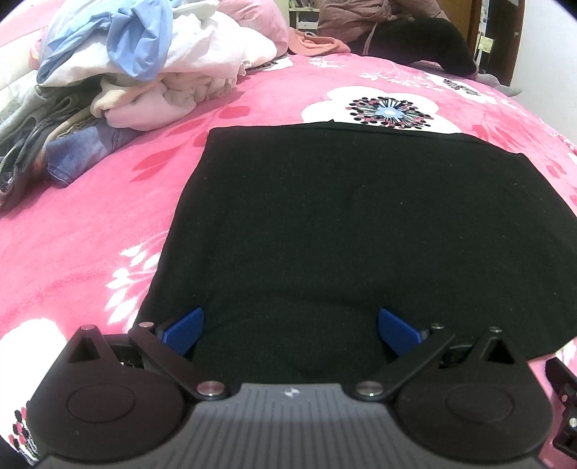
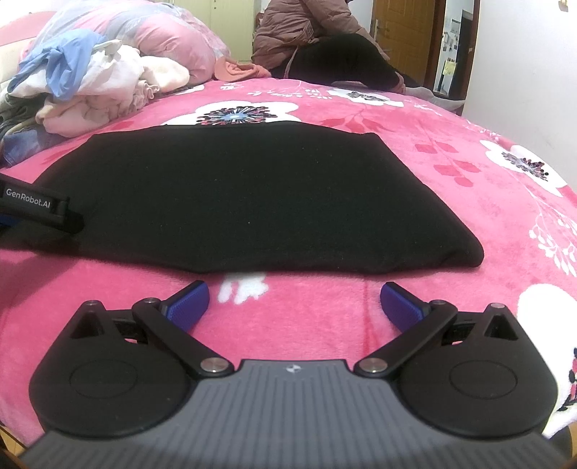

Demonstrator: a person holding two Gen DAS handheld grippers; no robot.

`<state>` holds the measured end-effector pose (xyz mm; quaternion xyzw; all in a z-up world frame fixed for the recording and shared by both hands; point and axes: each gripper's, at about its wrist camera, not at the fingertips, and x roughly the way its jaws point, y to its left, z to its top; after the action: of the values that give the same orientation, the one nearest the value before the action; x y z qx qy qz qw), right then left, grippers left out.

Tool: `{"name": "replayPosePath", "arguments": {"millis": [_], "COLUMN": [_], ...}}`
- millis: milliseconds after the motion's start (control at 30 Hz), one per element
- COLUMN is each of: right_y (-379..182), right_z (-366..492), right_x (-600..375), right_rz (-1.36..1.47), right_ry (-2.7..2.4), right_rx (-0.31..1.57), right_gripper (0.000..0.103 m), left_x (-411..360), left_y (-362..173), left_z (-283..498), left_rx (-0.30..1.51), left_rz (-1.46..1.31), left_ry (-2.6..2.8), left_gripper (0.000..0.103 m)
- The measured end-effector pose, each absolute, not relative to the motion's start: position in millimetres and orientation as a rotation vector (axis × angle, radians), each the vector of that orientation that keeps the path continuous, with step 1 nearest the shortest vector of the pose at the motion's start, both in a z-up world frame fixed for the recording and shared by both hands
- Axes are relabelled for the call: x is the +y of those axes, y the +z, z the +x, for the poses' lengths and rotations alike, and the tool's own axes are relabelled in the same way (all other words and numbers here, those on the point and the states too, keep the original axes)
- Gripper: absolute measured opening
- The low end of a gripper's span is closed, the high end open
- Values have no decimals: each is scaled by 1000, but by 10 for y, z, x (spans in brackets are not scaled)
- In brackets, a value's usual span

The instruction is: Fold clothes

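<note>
A black garment (image 1: 353,223) lies flat in a folded rectangle on the pink flowered blanket (image 1: 90,231). My left gripper (image 1: 290,330) hangs open over the garment's near edge, blue pads spread wide, nothing between them. In the right wrist view the same black garment (image 2: 245,194) stretches across the middle. My right gripper (image 2: 294,301) is open just short of its near edge, over bare blanket (image 2: 468,223). The left gripper's body (image 2: 32,209) shows at the left edge, resting on the garment.
A heap of unfolded clothes (image 1: 137,68), white, pink, blue and denim, sits at the far left of the bed. A person (image 2: 317,47) in a pink jacket and dark trousers sits on the far edge. A wooden door (image 2: 407,32) stands behind.
</note>
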<state>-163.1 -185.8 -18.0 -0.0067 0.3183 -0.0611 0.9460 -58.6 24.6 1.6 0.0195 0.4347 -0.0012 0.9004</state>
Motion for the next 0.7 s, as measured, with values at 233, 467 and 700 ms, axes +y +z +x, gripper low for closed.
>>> {"name": "replayPosePath", "arguments": {"millis": [233, 467, 700], "right_y": [-195, -195, 0], "right_z": [-1637, -1640, -1900], "right_x": [-1863, -1874, -2220], "right_rz": [-14, -11, 77], "right_ry": [-123, -120, -138], "right_rx": [639, 628, 516], "right_gripper": [102, 102, 102], "left_x": [253, 250, 306], "left_y": [18, 13, 10], "left_z": [-598, -603, -620], "left_rx": [894, 884, 865], "left_rz": [41, 44, 37], "left_ry": [-6, -9, -41], "left_gripper": [103, 103, 103]}}
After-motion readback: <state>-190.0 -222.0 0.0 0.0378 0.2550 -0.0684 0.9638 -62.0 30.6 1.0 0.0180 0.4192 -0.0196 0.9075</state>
